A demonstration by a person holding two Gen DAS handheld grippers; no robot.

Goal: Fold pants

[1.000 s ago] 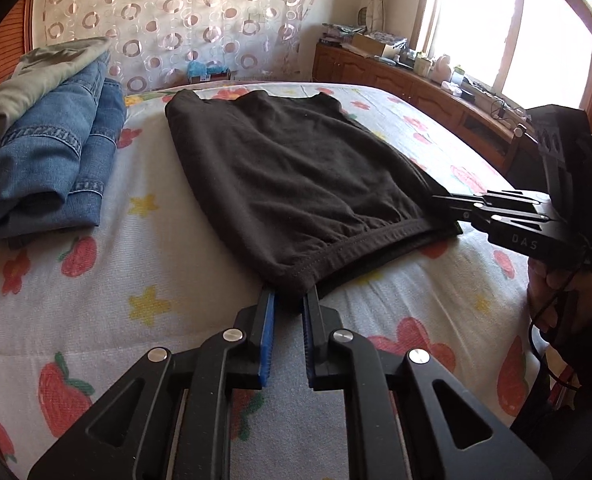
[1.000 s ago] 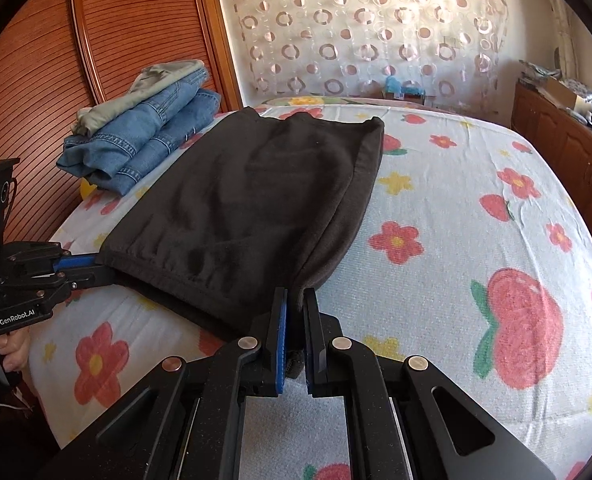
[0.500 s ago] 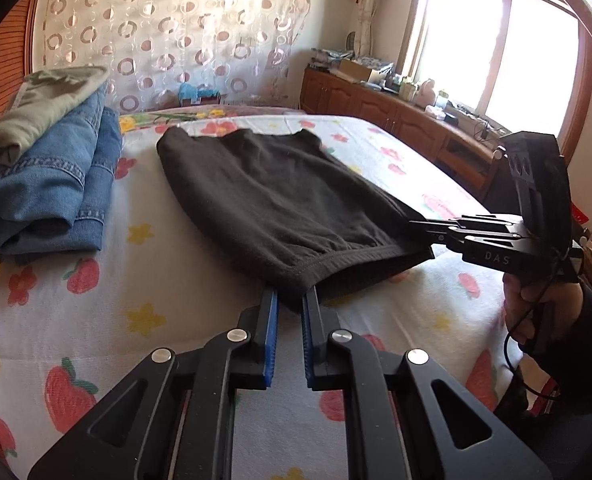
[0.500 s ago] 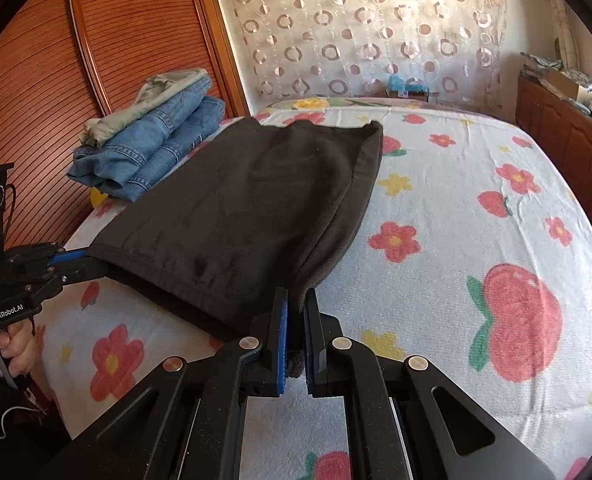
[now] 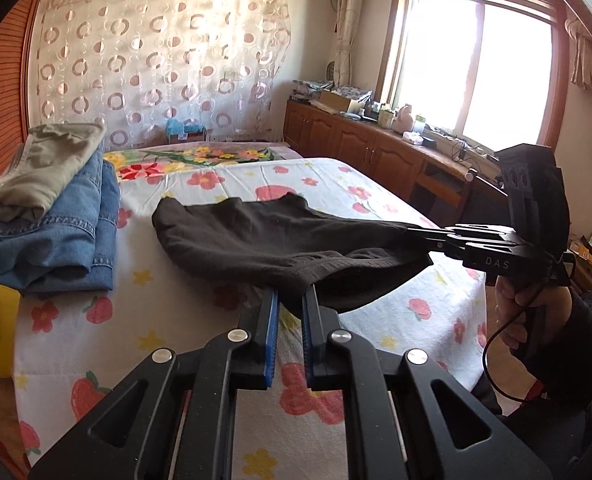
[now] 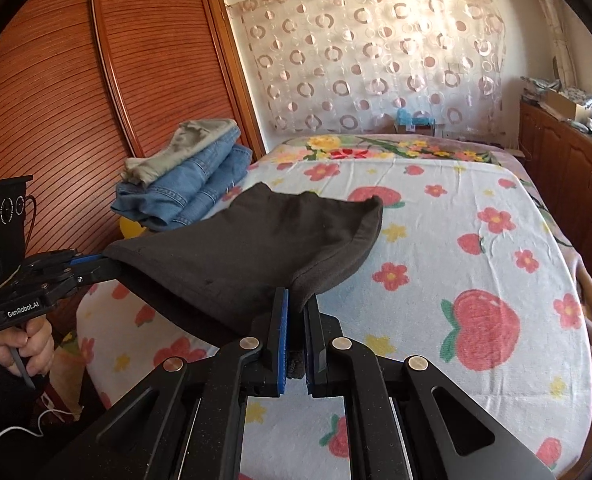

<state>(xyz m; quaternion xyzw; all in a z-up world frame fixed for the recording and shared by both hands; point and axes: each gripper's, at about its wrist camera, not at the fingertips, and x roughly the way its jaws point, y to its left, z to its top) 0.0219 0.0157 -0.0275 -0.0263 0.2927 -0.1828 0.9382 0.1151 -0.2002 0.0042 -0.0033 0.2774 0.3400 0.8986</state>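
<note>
The dark pants (image 5: 280, 236) hang by their near hem above the flowered bed, the far end still resting on the sheet. My left gripper (image 5: 293, 294) is shut on the hem's left corner. My right gripper (image 6: 298, 300) is shut on the hem's other corner; it also shows in the left wrist view (image 5: 416, 234). The pants (image 6: 236, 252) sag between the two grippers. The left gripper shows in the right wrist view (image 6: 100, 262).
A stack of folded jeans with a beige garment on top (image 5: 48, 216) lies at the bed's left side, also in the right wrist view (image 6: 188, 176). A wooden wardrobe (image 6: 76, 120) stands left, a cluttered sideboard (image 5: 376, 148) under the window right.
Both grippers have risen and lifted the near hem of the pants off the bed; the cloth now hangs between them and its far end has slid nearer.
</note>
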